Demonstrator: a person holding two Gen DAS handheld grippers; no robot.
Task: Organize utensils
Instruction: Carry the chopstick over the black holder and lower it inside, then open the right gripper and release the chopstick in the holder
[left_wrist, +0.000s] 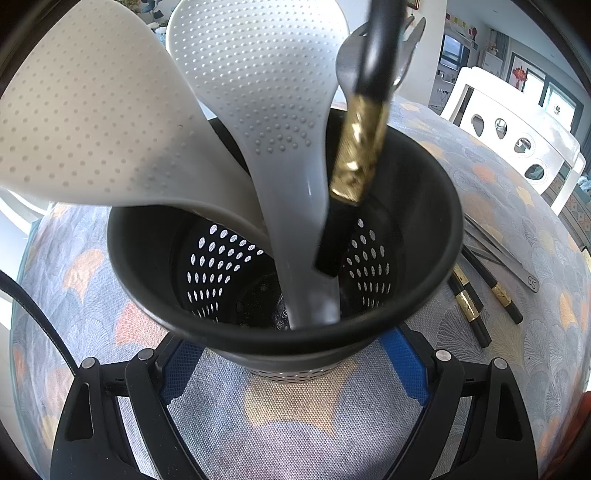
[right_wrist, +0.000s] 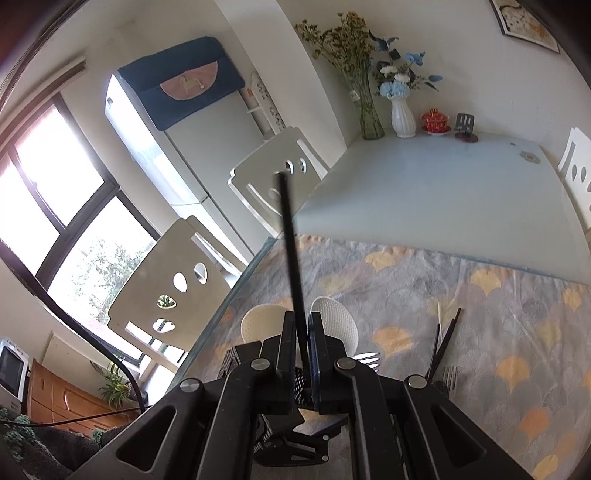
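A black perforated utensil holder (left_wrist: 424, 236) stands on the patterned tablecloth. My left gripper (left_wrist: 293, 369) has its blue pads (left_wrist: 406, 365) pressed on either side of the holder's base. Two white dotted rice paddles (left_wrist: 258, 92) stand in the holder, and a metal fork and spoon (left_wrist: 345, 62) show behind them. A black chopstick with a gold band (left_wrist: 360, 147) slants down into the holder, its lower end inside the rim. In the right wrist view my right gripper (right_wrist: 303, 321) is shut on this chopstick (right_wrist: 290, 236), whose thin end sticks up past the fingers.
Several more black, gold-banded chopsticks (left_wrist: 476, 306) and flat metal utensils (left_wrist: 509, 266) lie on the cloth to the right of the holder. White chairs (left_wrist: 517, 133) stand along the table edge. Vases and a red pot (right_wrist: 436, 120) sit at the far end.
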